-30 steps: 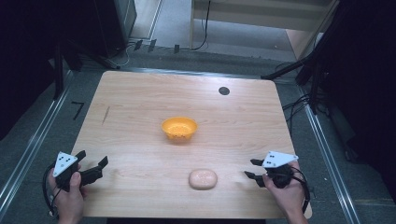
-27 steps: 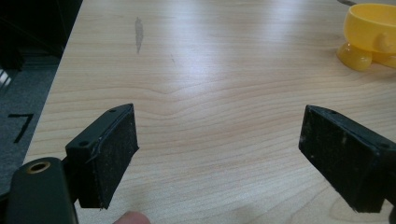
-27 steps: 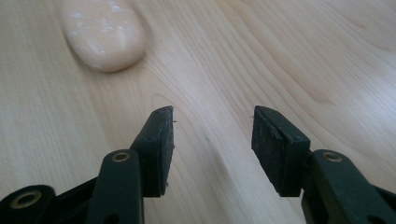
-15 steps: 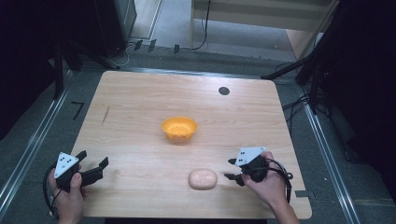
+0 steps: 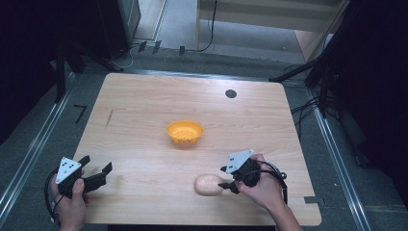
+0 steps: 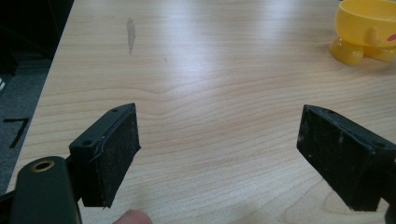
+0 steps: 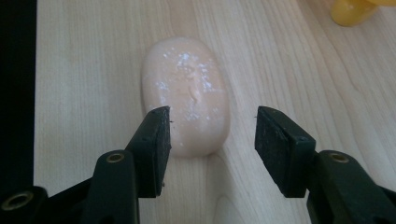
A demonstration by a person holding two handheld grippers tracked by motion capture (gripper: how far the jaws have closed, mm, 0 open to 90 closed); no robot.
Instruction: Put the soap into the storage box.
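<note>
The pale pink bun [image 5: 209,185] lies flat on the desk [image 5: 144,110] near its front edge, right of centre; the right tool [image 5: 228,178] sits just beside its right end, jaws spread wide with the near end of the bun [image 7: 187,95] just ahead of them, gripping nothing. The orange bowl [image 5: 184,132] stands farther back at mid-desk; the left tool [image 5: 96,174] rests at the front left corner, jaws wide apart and empty, well apart from the bun.
</note>
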